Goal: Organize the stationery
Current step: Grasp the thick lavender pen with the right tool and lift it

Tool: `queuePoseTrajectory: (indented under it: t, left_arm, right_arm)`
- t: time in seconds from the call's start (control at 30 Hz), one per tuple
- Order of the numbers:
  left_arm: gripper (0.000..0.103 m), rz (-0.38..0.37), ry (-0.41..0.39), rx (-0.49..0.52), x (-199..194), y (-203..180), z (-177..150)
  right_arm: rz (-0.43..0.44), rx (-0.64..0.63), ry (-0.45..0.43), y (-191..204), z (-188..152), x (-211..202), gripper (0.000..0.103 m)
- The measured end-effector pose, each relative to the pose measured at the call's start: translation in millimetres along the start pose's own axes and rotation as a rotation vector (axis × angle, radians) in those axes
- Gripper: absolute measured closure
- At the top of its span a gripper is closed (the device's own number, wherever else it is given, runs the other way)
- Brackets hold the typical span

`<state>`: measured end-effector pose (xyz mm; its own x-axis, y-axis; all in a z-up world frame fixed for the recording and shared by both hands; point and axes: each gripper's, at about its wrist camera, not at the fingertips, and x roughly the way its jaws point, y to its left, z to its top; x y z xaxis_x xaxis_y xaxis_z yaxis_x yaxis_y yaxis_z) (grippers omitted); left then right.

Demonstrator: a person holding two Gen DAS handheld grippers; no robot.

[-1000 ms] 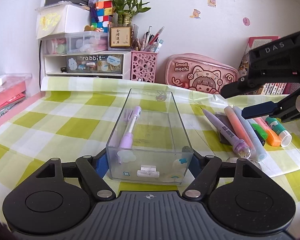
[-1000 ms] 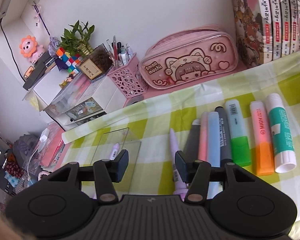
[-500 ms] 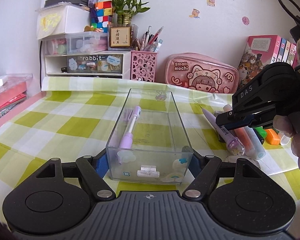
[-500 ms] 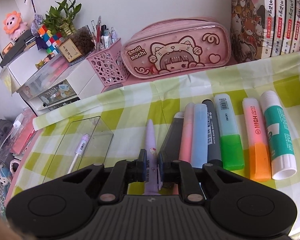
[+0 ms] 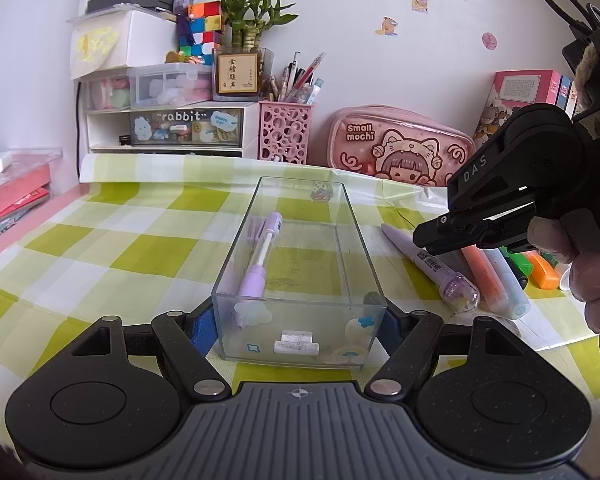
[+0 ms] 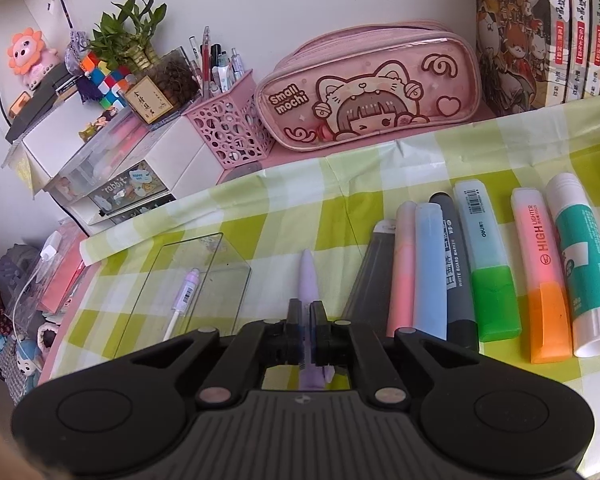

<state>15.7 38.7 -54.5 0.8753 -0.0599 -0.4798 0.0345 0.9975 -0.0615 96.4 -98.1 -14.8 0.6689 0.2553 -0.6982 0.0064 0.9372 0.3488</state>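
**Pinching the lilac pen while the clear box sits braced**

Clamping down here: the right gripper (image 6: 308,322) has its two black fingers squeezed together on the lilac pen with the glittery clear cap (image 5: 432,262). From the right wrist view the pen's pointed end sticks out toward 12 o'clock past the fingertips, and as far as I can tell it's lying on the green-and-white checked tablecloth (image 5: 120,240).

The left gripper (image 5: 300,320) is hugging the near end of the clear rectangular plastic organizer box (image 5: 304,236), blue pads pressed against both side walls, so it's clamped on the box. Inside, along the wall at 9 o'clock, lies a purple-and-white pen (image 5: 260,256).

At 3 o'clock of the gripped pen, lined up side by side: a flat grey case (image 6: 370,276), a pink marker (image 6: 402,268), a light blue marker (image 6: 430,272), a dark grey whiteboard marker (image 6: 454,276), a green highlighter (image 6: 486,260), an orange highlighter (image 6: 540,272) and a teal-and-white glue stick (image 6: 584,264).

Back at 12 o'clock, against the wall, sits a pink "Small mochi" pencil pouch (image 6: 372,88) with a pink perforated pen cup (image 6: 228,132) just beside it.
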Motion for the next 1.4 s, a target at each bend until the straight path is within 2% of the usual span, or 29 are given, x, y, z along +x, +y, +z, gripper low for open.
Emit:
queuePoseTrajectory:
  t: [0.23,0.37,0.5,0.73,0.97,1.07,1.13,1.2,1.4]
  left_arm:
    - [0.029,0.000,0.002,0.000,0.0,0.0,0.3]
    - [0.029,-0.001,0.005,0.001,0.3,1.1,0.9]
    - [0.029,-0.003,0.005,0.002,0.1,2.1,0.7]
    - [0.029,-0.006,0.002,0.000,-1.4,2.1,-0.5]
    - [0.029,-0.013,-0.002,0.001,-2.9,3.1,-2.2]
    - [0.029,-0.014,-0.005,0.001,-3.0,3.4,-2.9]
    - [0.029,-0.013,-0.006,0.002,-2.5,2.5,-2.7]
    - [0.029,-0.013,-0.006,0.003,-2.0,1.9,-2.9]
    - [0.029,-0.015,-0.003,0.003,-1.4,3.0,-3.6]
  right_arm:
    - [0.006,-0.016,0.010,1.3,0.0,2.8,0.087]
    - [0.030,-0.012,0.024,-1.1,2.0,-1.5,0.077]
    - [0.051,-0.003,0.014,-2.5,6.3,-7.8,0.074]
    - [0.057,-0.008,0.039,-1.9,12.7,-2.3,0.074]
    - [-0.013,-0.074,0.109,8.6,13.1,19.3,0.074]
    - [-0.047,-0.126,0.099,17.7,10.3,21.1,0.077]
    - [-0.084,-0.165,0.087,24.3,6.9,22.2,0.085]
    - [-0.107,-0.186,0.078,28.7,4.8,22.3,0.086]
    - [-0.110,-0.139,0.079,28.0,8.6,16.6,0.086]
